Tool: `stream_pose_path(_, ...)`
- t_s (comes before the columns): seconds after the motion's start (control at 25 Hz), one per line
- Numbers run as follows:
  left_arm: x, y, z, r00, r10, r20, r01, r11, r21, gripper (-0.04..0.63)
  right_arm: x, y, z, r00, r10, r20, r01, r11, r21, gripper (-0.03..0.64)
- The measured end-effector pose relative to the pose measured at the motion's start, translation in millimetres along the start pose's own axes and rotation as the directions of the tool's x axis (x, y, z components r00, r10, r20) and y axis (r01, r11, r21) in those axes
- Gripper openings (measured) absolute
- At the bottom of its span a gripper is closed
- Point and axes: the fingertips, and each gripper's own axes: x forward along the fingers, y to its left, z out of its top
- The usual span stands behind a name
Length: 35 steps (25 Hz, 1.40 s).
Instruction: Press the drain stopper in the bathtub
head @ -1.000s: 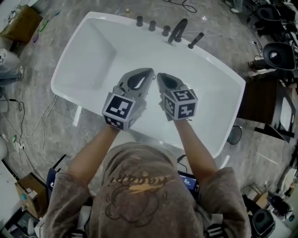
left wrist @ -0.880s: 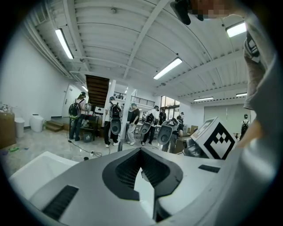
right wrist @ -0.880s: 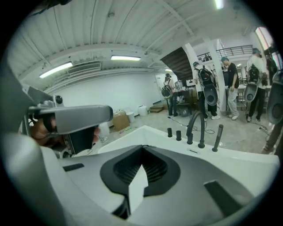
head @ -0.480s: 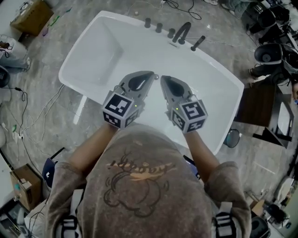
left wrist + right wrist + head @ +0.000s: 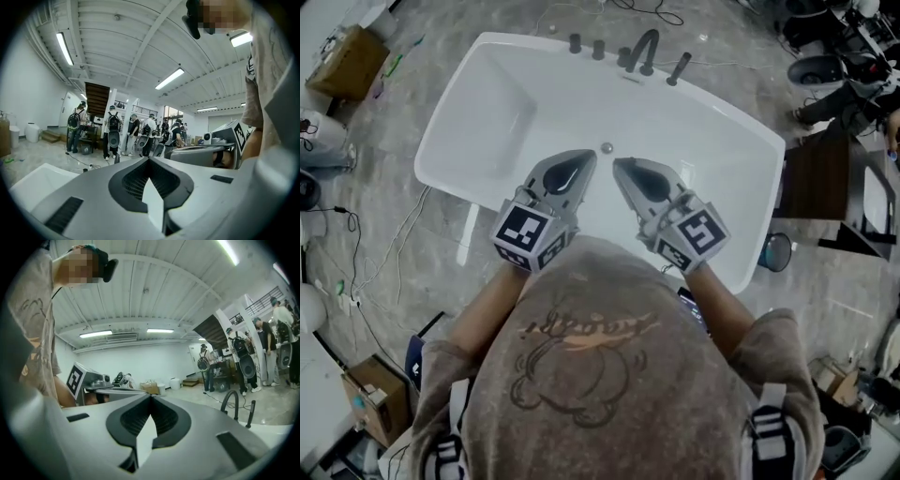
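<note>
The white bathtub (image 5: 502,112) lies below me in the head view. Its small round metal drain stopper (image 5: 607,148) shows on the tub floor, just beyond the two gripper tips. My left gripper (image 5: 589,154) is shut and holds nothing; its tip hangs a little left of the stopper. My right gripper (image 5: 617,164) is also shut and bare, just right of and nearer than the stopper. In the left gripper view the jaws (image 5: 149,158) meet at a closed point. The right gripper view shows its jaws (image 5: 151,397) closed the same way. Neither tip visibly touches the stopper.
A dark curved faucet (image 5: 642,52), two knobs (image 5: 586,45) and a hand shower (image 5: 678,67) line the tub's far rim. Cables and boxes (image 5: 347,52) lie on the grey floor at left, dark furniture (image 5: 825,187) at right. Several people (image 5: 112,133) stand far off.
Both grippers have drawn back slightly toward me, and the stopper now shows clear beyond their tips. Both stayed shut throughout.
</note>
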Motion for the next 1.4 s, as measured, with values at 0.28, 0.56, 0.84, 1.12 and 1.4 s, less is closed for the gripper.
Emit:
stream_pose_path(0.28, -4, 1, -6, 1.0, 0.014, 0.018, -0.014, 1.0, 0.02, 0.002, -1, 8, 8, 0.995, 0.075, 0.062, -0.073, 0.997, -0.035, 0.002)
stream_pose_path(0.56, -9, -4, -2, 1.0, 0.016, 0.022, -0.017, 0.999, 0.042, 0.002, -7, 21, 7, 0.989, 0.132, 0.059, -0.13, 0.991, -0.036, 0.002)
stream_pose_path(0.84, -15, -4, -4, 1.0, 0.022, 0.019, -0.023, 0.998, 0.051, 0.002, -11, 25, 10, 0.987, 0.145, 0.069, -0.144, 0.989, -0.031, 0.0)
stream_pose_path(1.12, -19, -10, -7, 0.999, 0.035, 0.016, -0.035, 0.999, 0.031, 0.002, -19, 30, 3, 0.988, 0.151, 0.04, -0.15, 0.988, -0.026, 0.0)
stream_pose_path(1.4, -19, -10, -12, 0.999, 0.047, 0.012, -0.047, 0.998, 0.031, 0.002, -18, 31, 0, 0.986, 0.163, 0.041, -0.162, 0.986, -0.031, 0.0)
